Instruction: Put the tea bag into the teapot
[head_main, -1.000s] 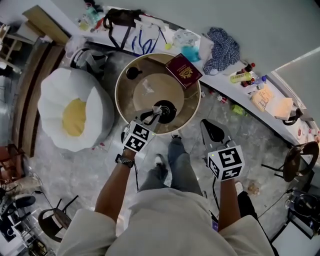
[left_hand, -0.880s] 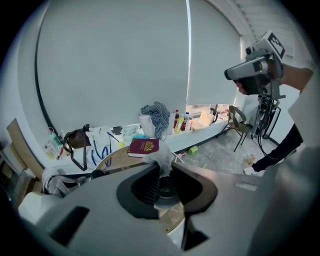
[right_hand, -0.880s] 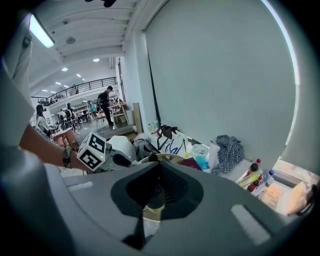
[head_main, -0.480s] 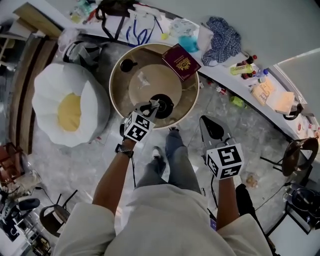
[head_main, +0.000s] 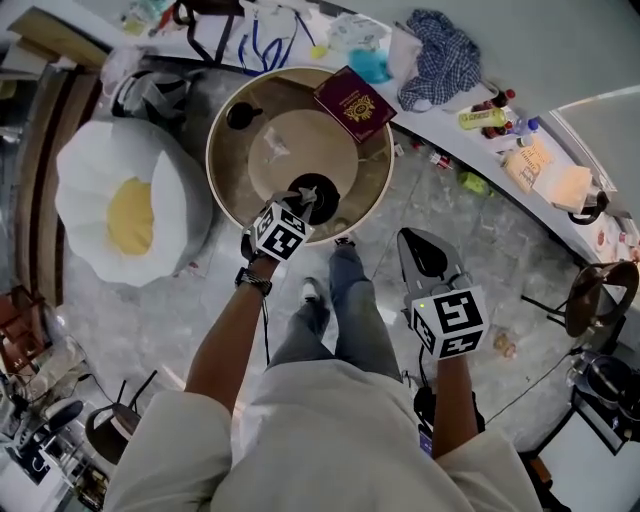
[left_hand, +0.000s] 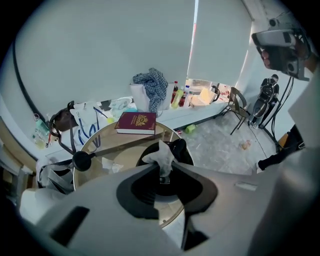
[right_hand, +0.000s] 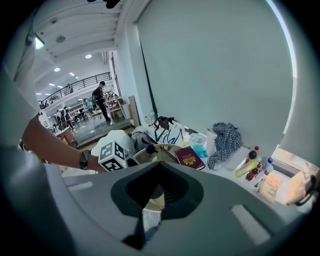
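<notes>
The black teapot (head_main: 316, 196) stands near the front edge of the round glass table (head_main: 230, 170). My left gripper (head_main: 303, 203) is shut on the white tea bag (head_main: 305, 193), which hangs just over the teapot's mouth. In the left gripper view the tea bag (left_hand: 160, 154) sticks up between the closed tips of the left gripper (left_hand: 162, 169), with the teapot (left_hand: 179, 151) right behind it. My right gripper (head_main: 410, 242) hovers over the floor to the right of the table, its jaws together and nothing in them; the right gripper (right_hand: 159, 165) looks towards the table.
A dark red book (head_main: 353, 105) lies at the table's far edge, a black lid (head_main: 240, 115) at its left, and a crumpled white paper (head_main: 274, 150) in the middle. A white and yellow cushion (head_main: 130, 210) is left of the table. A cluttered ledge (head_main: 470, 110) runs behind.
My left gripper has come down with the tea bag, closer over the teapot's mouth. The right gripper has sunk a little and stays beside the table.
</notes>
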